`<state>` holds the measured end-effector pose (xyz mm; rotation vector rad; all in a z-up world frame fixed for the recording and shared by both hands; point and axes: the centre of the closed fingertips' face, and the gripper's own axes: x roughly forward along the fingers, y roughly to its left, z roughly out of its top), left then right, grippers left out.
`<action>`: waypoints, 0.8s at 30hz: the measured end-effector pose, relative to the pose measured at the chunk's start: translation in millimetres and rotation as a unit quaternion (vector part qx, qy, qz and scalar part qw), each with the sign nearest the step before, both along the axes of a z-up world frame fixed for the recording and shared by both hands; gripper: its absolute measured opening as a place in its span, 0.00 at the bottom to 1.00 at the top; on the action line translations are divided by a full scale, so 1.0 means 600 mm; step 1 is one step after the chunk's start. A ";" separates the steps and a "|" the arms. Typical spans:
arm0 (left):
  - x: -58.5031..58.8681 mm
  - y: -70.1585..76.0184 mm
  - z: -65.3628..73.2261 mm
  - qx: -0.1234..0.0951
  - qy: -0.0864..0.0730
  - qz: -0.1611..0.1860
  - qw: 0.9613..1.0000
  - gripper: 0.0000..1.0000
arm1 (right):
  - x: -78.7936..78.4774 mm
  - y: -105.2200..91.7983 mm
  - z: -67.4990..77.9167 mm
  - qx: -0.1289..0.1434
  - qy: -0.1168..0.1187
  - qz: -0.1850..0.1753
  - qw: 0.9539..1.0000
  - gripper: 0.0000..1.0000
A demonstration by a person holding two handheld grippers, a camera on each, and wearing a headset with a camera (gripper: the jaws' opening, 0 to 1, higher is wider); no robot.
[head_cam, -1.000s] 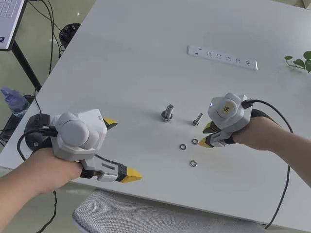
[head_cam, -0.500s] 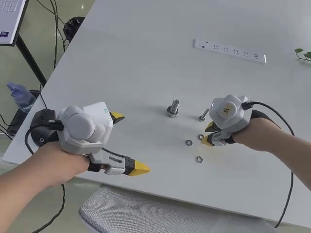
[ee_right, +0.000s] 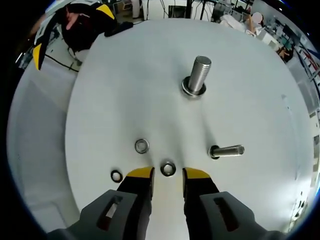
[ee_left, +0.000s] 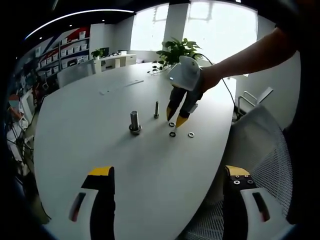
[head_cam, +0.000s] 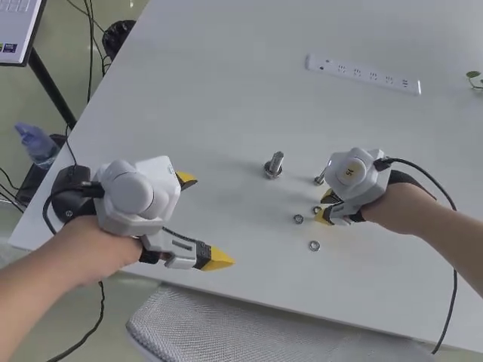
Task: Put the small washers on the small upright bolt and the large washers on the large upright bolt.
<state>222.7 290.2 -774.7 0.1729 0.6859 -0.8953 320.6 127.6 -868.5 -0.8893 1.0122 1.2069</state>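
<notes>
The large bolt (head_cam: 274, 164) (ee_right: 196, 75) stands upright near the table's middle, and the small bolt (head_cam: 320, 178) (ee_right: 227, 150) stands to its right. Three washers lie flat in front of them. One washer (head_cam: 317, 210) (ee_right: 168, 168) sits on the table just ahead of the gap between the tips of my right gripper (head_cam: 325, 208) (ee_right: 168, 175), which is open and low over the table. A second washer (head_cam: 299, 219) (ee_right: 142, 146) and a third (head_cam: 314, 245) (ee_right: 116, 175) lie close by. My left gripper (head_cam: 202, 221) (ee_left: 167, 172) is wide open and holds nothing, at the near left.
A white power strip (head_cam: 363, 74) lies at the far right of the white table (head_cam: 211, 90). A grey chair (head_cam: 226, 335) stands at the near edge. A laptop stand, cables and a bottle (head_cam: 34, 143) are beyond the left edge.
My right gripper has crept a little closer to the washer at its tips. The left gripper has kept its place; the head camera has shifted.
</notes>
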 end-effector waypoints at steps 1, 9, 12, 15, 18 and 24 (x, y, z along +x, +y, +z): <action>0.000 0.000 0.000 0.000 0.000 0.000 1.000 0.89 | 0.000 0.000 -0.002 -0.001 0.000 0.001 1.000 0.24; -0.005 0.001 0.000 0.001 0.002 -0.001 1.000 0.87 | 0.001 -0.001 -0.003 -0.002 0.002 -0.002 1.000 0.23; -0.006 0.000 0.000 -0.001 0.003 -0.001 1.000 0.87 | -0.001 0.000 -0.003 0.000 0.002 -0.005 1.000 0.22; -0.007 -0.001 0.000 0.001 0.003 -0.003 1.000 0.87 | 0.000 -0.001 -0.002 0.001 -0.001 -0.007 1.000 0.19; -0.007 0.000 0.000 -0.001 0.003 -0.002 1.000 0.87 | 0.003 -0.001 -0.009 -0.002 -0.003 -0.003 1.000 0.17; -0.008 0.005 -0.003 0.003 0.004 -0.003 1.000 0.86 | 0.000 0.001 -0.008 -0.018 -0.004 0.003 1.000 0.14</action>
